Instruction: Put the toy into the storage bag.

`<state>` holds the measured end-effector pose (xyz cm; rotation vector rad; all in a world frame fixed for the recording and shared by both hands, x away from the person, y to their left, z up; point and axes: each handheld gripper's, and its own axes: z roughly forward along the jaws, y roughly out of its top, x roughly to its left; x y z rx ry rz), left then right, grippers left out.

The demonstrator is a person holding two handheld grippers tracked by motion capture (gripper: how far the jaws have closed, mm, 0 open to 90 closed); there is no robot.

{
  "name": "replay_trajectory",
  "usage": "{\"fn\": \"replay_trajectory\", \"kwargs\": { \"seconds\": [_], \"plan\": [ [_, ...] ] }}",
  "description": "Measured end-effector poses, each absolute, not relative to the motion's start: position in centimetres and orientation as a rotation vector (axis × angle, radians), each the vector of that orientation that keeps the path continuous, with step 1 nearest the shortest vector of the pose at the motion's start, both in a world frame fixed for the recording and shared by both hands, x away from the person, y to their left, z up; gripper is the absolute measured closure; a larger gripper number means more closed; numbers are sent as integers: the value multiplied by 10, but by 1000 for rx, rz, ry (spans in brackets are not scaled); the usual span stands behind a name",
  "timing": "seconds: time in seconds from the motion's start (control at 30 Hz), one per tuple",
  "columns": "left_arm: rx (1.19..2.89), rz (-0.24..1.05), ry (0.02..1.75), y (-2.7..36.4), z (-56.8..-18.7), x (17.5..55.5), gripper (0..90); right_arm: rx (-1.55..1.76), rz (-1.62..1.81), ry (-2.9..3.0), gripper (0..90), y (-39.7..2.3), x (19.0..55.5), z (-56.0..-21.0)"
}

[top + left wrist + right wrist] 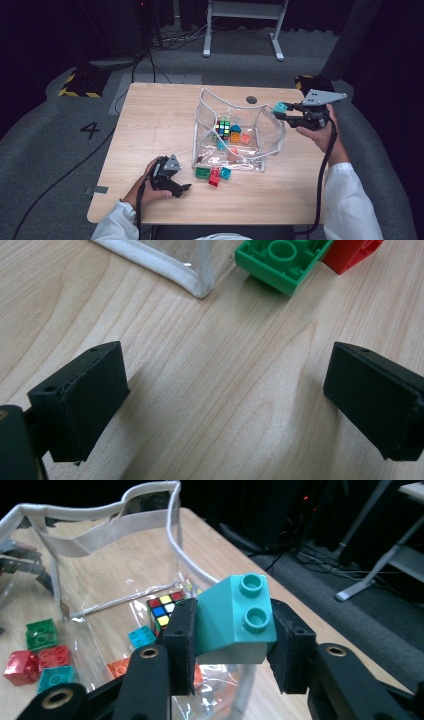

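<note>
A clear plastic bag with white trim [235, 131] [100, 535] stands open in the middle of the table, holding a colour cube [223, 129] [164, 609] and several bricks. My right gripper [281, 111] [232, 630] hovers at the bag's right rim, shut on a teal sloped brick [280, 106] [235, 617]. My left gripper [181, 190] [225, 400] rests low over the wood near the table's front edge, jaws open with nothing between them. Green [202, 172] [280, 260], red [215, 177] [352, 252] and teal [225, 173] bricks lie on the table just in front of the bag.
The wooden table [150, 125] has a round cable hole [251, 100] at its back edge. The bag's white corner [197, 285] lies just ahead of the left gripper. Beyond the table are a grey floor, cables and a white desk frame [242, 25].
</note>
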<state>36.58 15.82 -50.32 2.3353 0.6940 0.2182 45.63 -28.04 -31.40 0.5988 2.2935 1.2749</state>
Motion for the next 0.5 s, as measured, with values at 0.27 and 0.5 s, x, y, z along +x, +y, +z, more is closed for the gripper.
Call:
{"fn": "replay_trajectory", "kwargs": {
  "seconds": [0.27, 0.5],
  "plan": [
    [2336, 218, 695, 158, -503, 366, 40, 477, 1275, 2359, 592, -248, 460, -323],
    [2336, 218, 695, 158, -503, 366, 41, 351, 1174, 2498, 592, -219, 461, -331]
  ]
}}
